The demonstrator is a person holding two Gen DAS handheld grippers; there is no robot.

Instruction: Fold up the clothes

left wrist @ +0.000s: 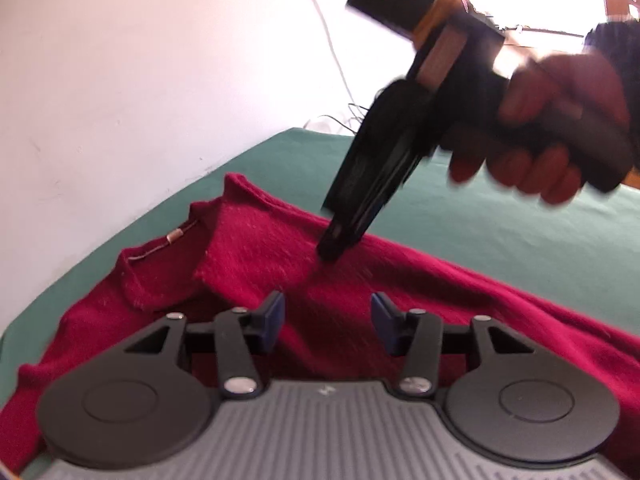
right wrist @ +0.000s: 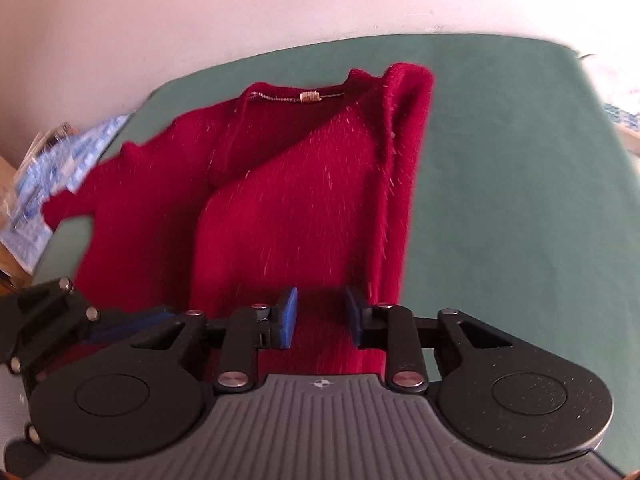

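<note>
A dark red knit sweater (left wrist: 280,256) (right wrist: 288,200) lies on the green table cover (left wrist: 480,232) (right wrist: 500,200), its neck label (right wrist: 310,97) at the far end. One side is folded over the middle, making a straight edge on the right in the right wrist view. My left gripper (left wrist: 329,320) hovers over the sweater, open, with nothing between its blue pads (left wrist: 276,316). A hand (left wrist: 552,128) holds my right gripper (left wrist: 334,242) (right wrist: 322,316), which points down at the fold. It is open above the cloth, with nothing pinched. The left gripper (right wrist: 60,320) also shows at the lower left of the right wrist view.
A white wall (left wrist: 140,60) stands behind the table. Thin cables (left wrist: 352,114) lie at the table's far edge. A blue and white patterned bag (right wrist: 44,184) sits off the table's left side. Bare green cover stretches to the right of the sweater.
</note>
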